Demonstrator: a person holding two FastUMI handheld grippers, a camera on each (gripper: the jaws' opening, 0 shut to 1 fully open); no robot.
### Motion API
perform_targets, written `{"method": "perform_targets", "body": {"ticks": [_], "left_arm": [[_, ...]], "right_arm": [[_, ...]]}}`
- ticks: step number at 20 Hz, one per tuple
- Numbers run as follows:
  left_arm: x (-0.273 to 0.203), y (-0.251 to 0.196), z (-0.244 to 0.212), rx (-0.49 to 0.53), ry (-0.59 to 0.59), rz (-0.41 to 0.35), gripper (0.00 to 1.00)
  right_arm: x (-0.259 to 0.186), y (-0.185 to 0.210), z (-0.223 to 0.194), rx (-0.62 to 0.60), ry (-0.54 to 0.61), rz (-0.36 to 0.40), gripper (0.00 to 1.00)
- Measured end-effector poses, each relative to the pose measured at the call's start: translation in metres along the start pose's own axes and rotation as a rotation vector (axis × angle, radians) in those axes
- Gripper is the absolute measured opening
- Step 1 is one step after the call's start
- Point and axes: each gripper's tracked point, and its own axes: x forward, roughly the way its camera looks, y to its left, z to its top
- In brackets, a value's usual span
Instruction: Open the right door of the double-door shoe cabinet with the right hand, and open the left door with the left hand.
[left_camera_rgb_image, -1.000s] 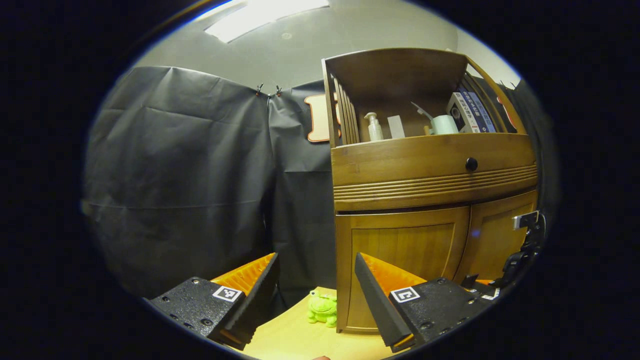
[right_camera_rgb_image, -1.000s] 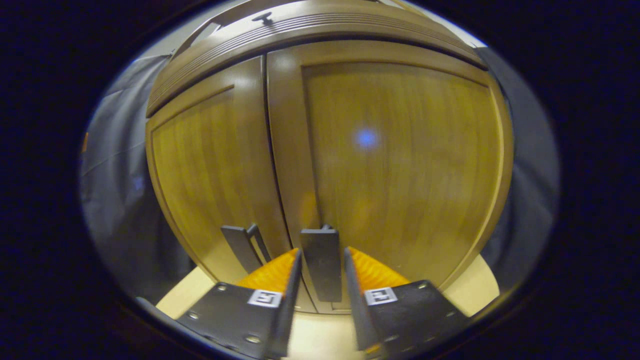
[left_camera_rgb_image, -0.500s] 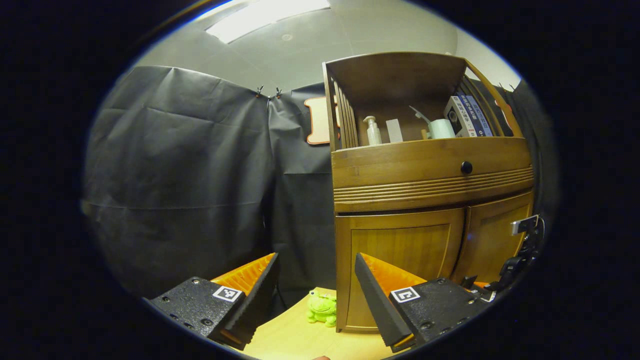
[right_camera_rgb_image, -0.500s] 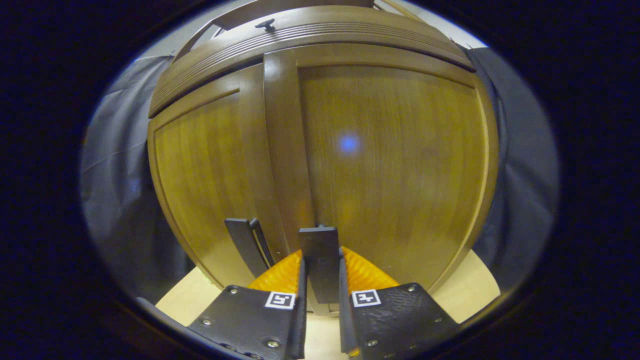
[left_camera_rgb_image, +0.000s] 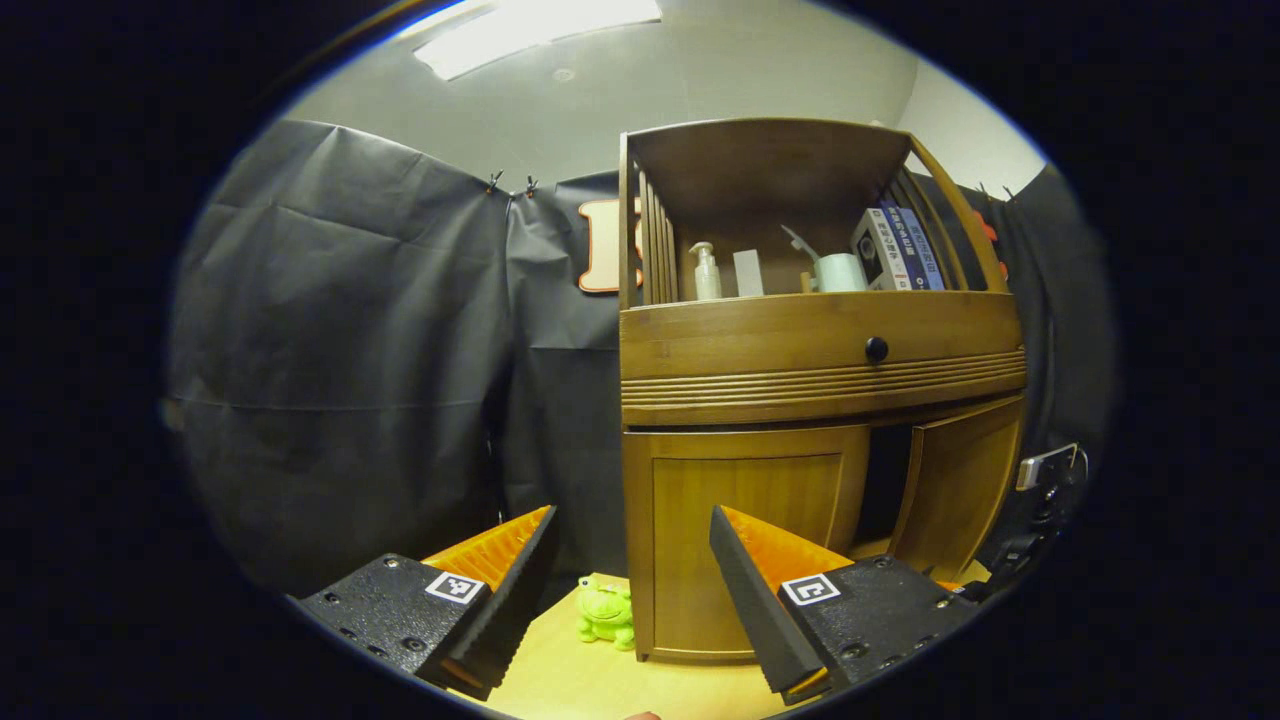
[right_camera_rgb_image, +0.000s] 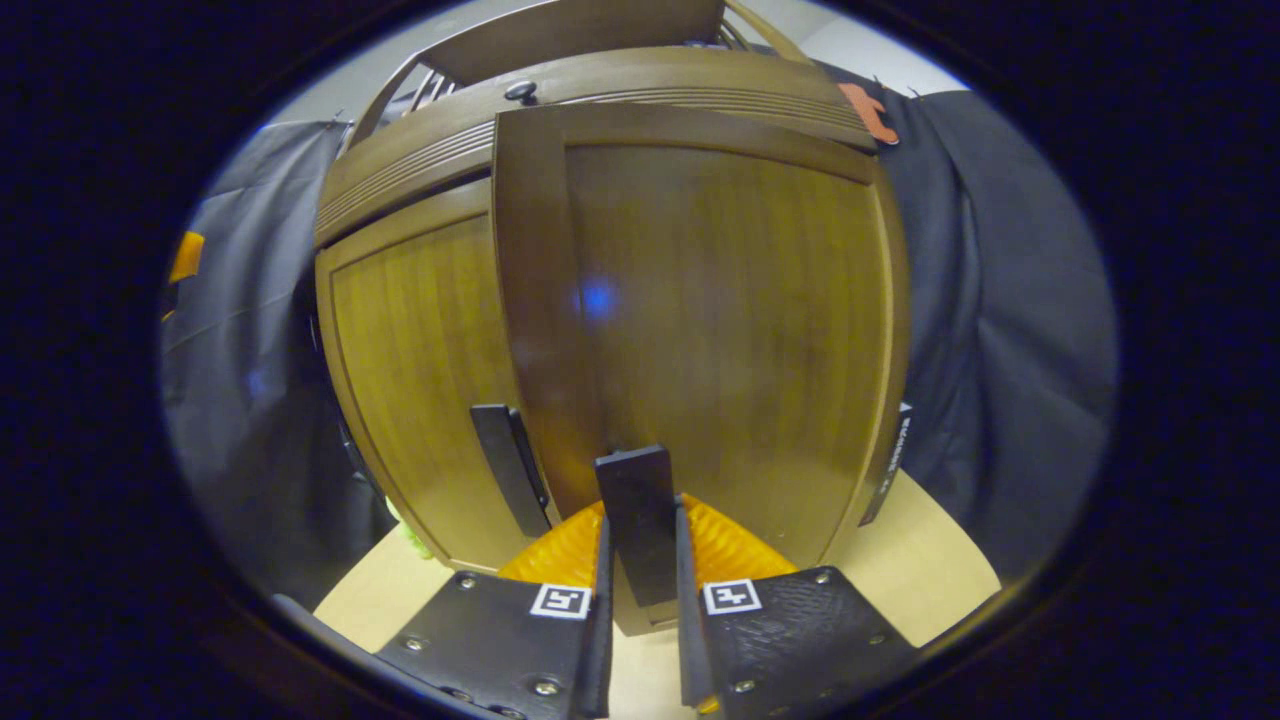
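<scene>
Wooden and honey-brown, the shoe cabinet (left_camera_rgb_image: 820, 370) stands on a pale table (left_camera_rgb_image: 590, 680), right of a green toy frog (left_camera_rgb_image: 603, 612). The right gripper (right_camera_rgb_image: 640, 560) pinches the dark handle (right_camera_rgb_image: 636, 520) of the right door (right_camera_rgb_image: 720, 320), which stands ajar with a dark gap at its inner edge (step one, under way). The left door (left_camera_rgb_image: 745, 540) is shut; its handle (right_camera_rgb_image: 505, 465) is free. The left gripper (left_camera_rgb_image: 630, 570) hangs wide apart, well short. Next, I judge, it must reach that handle and close on it.
</scene>
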Motion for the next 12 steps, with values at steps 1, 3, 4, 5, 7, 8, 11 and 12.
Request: {"method": "perform_targets", "body": {"ticks": [1, 3, 4, 5, 7, 8, 11, 12], "left_arm": [[-0.002, -0.003, 0.000, -0.001, 0.001, -0.011, 0.93], [-0.005, -0.010, 0.000, -0.004, 0.000, -0.033, 0.87], [-0.006, -0.013, 0.000, -0.007, 0.000, -0.045, 0.93], [-0.007, -0.017, 0.000, -0.009, 0.000, -0.056, 0.87], [-0.007, -0.025, 0.000, -0.014, -0.002, -0.081, 0.87], [-0.007, -0.030, -0.001, -0.014, 0.001, -0.094, 0.92], [-0.009, -0.043, 0.000, -0.017, 0.001, -0.133, 0.87], [-0.009, -0.048, -0.001, -0.017, 0.000, -0.144, 0.87]], "right_arm": [[0.000, -0.001, 0.000, 0.004, -0.001, -0.006, 0.27], [0.000, -0.001, -0.002, 0.014, 0.002, -0.016, 0.27], [0.000, -0.001, -0.002, 0.020, 0.002, -0.021, 0.27], [0.000, -0.001, -0.002, 0.022, 0.003, -0.026, 0.27], [0.000, -0.003, -0.001, 0.024, 0.003, -0.037, 0.27], [-0.001, -0.003, 0.000, 0.028, 0.005, -0.042, 0.27], [-0.001, -0.003, 0.000, 0.040, 0.005, -0.057, 0.27], [0.007, -0.006, -0.001, 0.038, 0.010, -0.057, 0.22]]}}
